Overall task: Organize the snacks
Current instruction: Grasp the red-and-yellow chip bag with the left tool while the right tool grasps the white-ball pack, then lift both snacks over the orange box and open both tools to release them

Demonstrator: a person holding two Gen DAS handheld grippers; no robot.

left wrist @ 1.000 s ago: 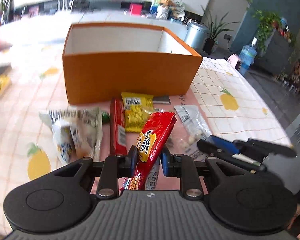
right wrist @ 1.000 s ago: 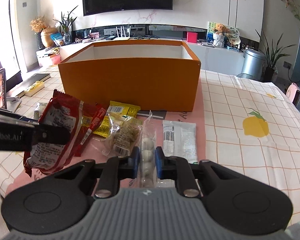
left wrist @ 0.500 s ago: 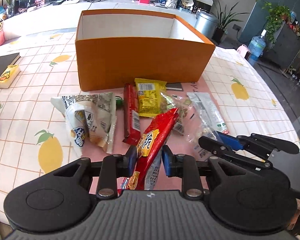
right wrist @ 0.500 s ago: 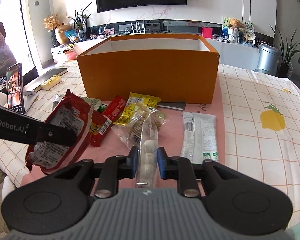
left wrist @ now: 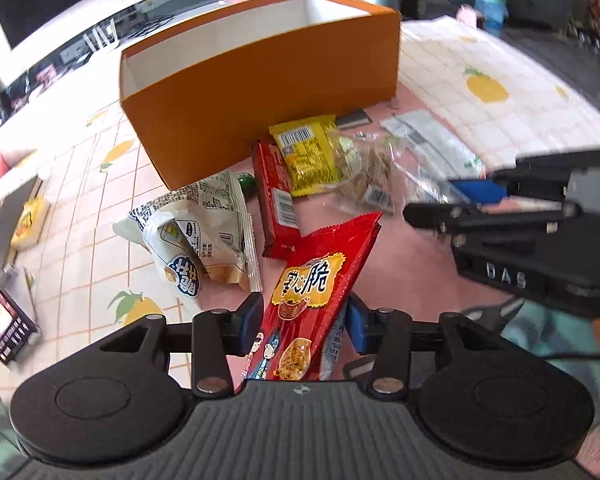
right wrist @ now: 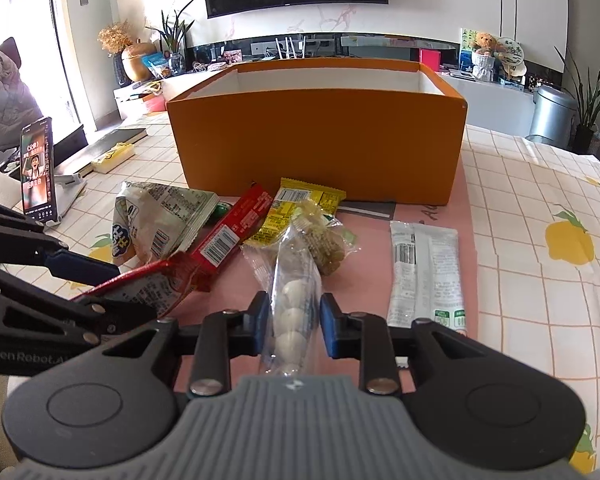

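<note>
Light source: daylight from window (right wrist: 28, 40), left side of right wrist view; overexposed.
Brightness: high in both views.
Blur: left wrist view smeared toward edges; right wrist view sharp.
Distortion: fisheye; orange box (left wrist: 260, 80) edges bowed.

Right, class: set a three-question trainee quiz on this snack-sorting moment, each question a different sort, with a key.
1. True or false: the left gripper is shut on the red crinkly snack packet.
2. The right gripper holds: A) yellow packet B) clear bag of white round sweets C) nothing.
3. Fill in: the packets on the table lie in front of the ___ cardboard box.

Key: 1 true; 2 B; 3 orange.
</note>
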